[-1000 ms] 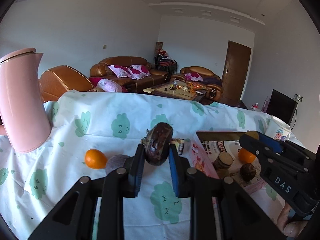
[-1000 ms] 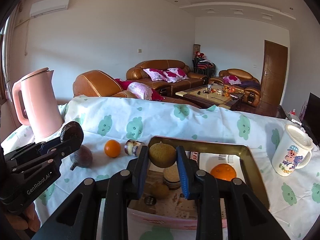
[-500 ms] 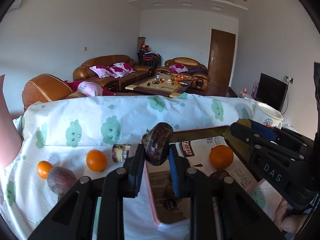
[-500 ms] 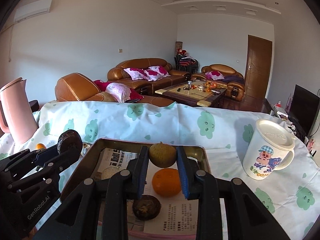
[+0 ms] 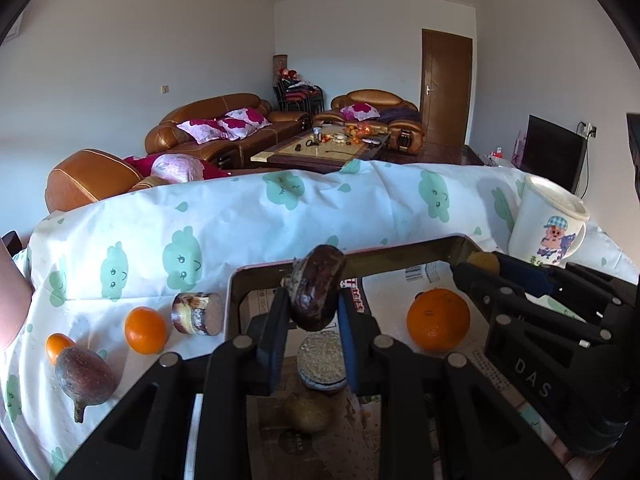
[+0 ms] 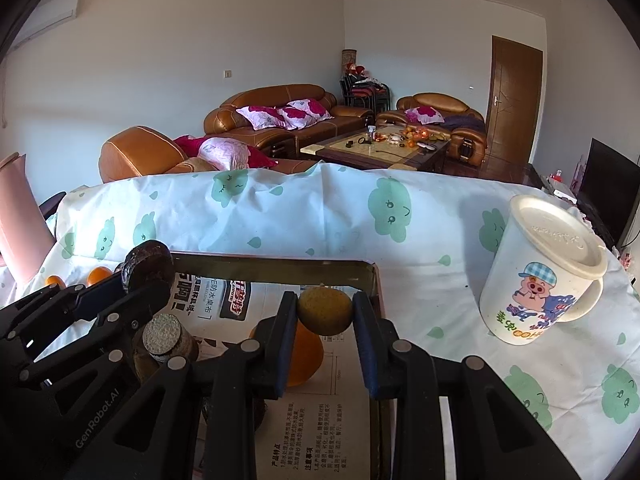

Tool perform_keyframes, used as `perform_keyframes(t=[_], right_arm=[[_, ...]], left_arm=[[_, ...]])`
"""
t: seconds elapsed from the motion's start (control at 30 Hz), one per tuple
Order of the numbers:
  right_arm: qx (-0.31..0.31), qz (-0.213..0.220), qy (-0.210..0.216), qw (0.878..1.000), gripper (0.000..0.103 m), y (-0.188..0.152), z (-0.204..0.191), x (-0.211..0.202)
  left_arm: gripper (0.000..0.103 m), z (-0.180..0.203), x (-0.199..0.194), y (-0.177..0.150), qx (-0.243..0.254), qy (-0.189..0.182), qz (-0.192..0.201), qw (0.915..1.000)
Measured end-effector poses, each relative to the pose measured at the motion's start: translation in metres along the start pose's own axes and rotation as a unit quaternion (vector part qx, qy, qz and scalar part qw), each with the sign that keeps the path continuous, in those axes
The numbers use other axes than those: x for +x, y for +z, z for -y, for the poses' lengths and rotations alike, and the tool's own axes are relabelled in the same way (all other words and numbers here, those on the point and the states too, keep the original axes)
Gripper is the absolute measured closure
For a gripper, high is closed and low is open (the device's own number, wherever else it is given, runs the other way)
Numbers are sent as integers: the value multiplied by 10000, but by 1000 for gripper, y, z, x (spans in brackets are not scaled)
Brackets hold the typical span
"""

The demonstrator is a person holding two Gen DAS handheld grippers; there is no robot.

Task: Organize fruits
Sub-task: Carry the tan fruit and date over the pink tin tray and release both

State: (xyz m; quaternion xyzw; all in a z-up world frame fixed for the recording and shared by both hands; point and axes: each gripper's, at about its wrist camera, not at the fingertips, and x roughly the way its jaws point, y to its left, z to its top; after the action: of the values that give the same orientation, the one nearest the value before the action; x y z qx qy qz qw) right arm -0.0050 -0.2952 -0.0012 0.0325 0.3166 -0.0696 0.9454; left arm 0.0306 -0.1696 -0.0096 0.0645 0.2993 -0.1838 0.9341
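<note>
My left gripper (image 5: 310,316) is shut on a dark brown wrinkled fruit (image 5: 318,292) and holds it above the paper-lined tray (image 5: 400,249). My right gripper (image 6: 325,316) is shut on a yellow-green round fruit (image 6: 325,310) above the same tray (image 6: 280,261). In the tray lie an orange (image 5: 438,319), a small capped jar (image 5: 322,362) and a brownish fruit (image 5: 308,412). The right gripper shows at the right of the left wrist view (image 5: 476,268); the left gripper shows at the left of the right wrist view (image 6: 146,266).
Left of the tray on the cloud-print cloth lie two oranges (image 5: 145,330), a purple fruit (image 5: 84,376) and a small jar on its side (image 5: 198,314). A lidded cartoon mug (image 6: 540,276) stands right of the tray. A pink kettle (image 6: 16,216) stands far left.
Both grippers have moved right and forward over the tray, each still holding its fruit. The kettle has slid almost out of the left wrist view.
</note>
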Motion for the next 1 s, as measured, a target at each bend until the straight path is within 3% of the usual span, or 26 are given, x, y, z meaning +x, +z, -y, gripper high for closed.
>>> perform_keyframes(t=[0.33,0.53,0.63,0.7,0.8,0.87,0.93,1.0], right_arm=[[-135,-135,175,9997,73,-5,-10,9],[-86,-93,474,9988,70,-5,-12,7],[-26,33,507,9987,69,-4,-10,2],[126,173,514,9984,68,-1,-4,-3],[437,416,531,9968,51,1,7,-12],[632,629,518,9947,35,2,14,-18],[750,851,519,9922,26,1,17,-24],[733,1018,440,9911,25,0,15,-27]], left_arm=[[77,-1,4,-1,-19,34,-158,9999],[67,3,-7,-3,87,203,110,9997],[50,0,-15,-4,81,291,264,9992],[26,-6,-21,-3,-26,436,405,9982],[8,-15,-33,-1,-178,546,625,9964],[0,-20,-41,-1,-278,603,785,9947],[0,-25,-47,-1,-354,631,923,9931],[0,-28,-50,-3,-358,644,963,9926]])
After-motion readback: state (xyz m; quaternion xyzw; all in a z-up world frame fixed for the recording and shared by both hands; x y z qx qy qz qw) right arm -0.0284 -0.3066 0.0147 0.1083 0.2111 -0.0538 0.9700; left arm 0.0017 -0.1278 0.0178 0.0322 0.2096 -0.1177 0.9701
